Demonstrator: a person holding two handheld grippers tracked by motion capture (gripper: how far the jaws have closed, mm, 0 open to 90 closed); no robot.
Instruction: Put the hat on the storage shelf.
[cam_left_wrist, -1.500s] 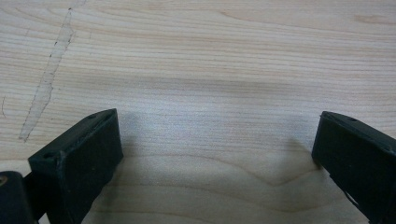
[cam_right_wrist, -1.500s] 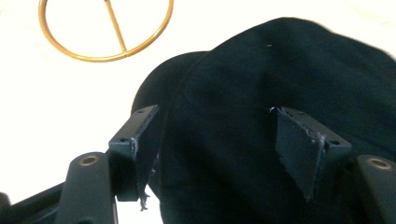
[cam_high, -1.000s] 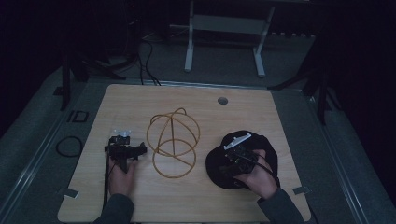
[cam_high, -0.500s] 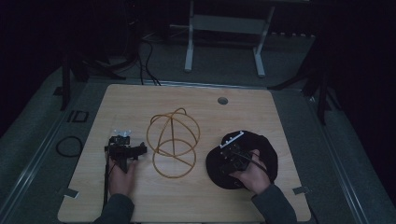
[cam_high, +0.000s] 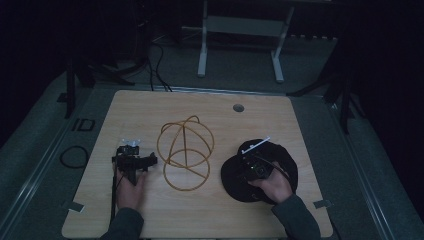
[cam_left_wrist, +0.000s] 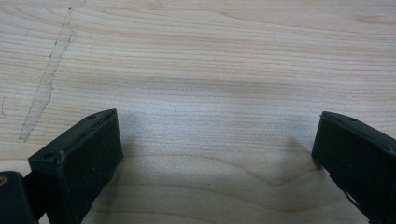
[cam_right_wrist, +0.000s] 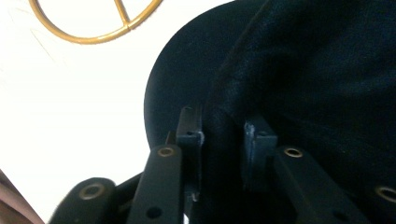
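A black hat (cam_high: 235, 184) lies on the right part of the wooden table (cam_high: 150, 110). My right gripper (cam_high: 254, 168) sits on top of it, held by a hand. In the right gripper view its jaws (cam_right_wrist: 223, 135) have just been closing and now pinch a raised fold of the black hat (cam_right_wrist: 317, 70). A gold wire hat stand (cam_high: 185, 149) is at the table's middle, and its ring (cam_right_wrist: 98, 32) also appears beyond the hat. My left gripper (cam_high: 134, 161) rests left of the stand. It (cam_left_wrist: 217, 154) is open over bare wood.
A small round hole (cam_high: 238, 107) is in the table's far side. A cable loop (cam_high: 74, 156) lies on the floor to the left. A white metal frame (cam_high: 240, 25) stands behind the table. Bare wood lies in front of the stand.
My right hand has shifted a little toward the near left on the hat and sunk slightly. The left gripper, the stand and the hat have stayed in place.
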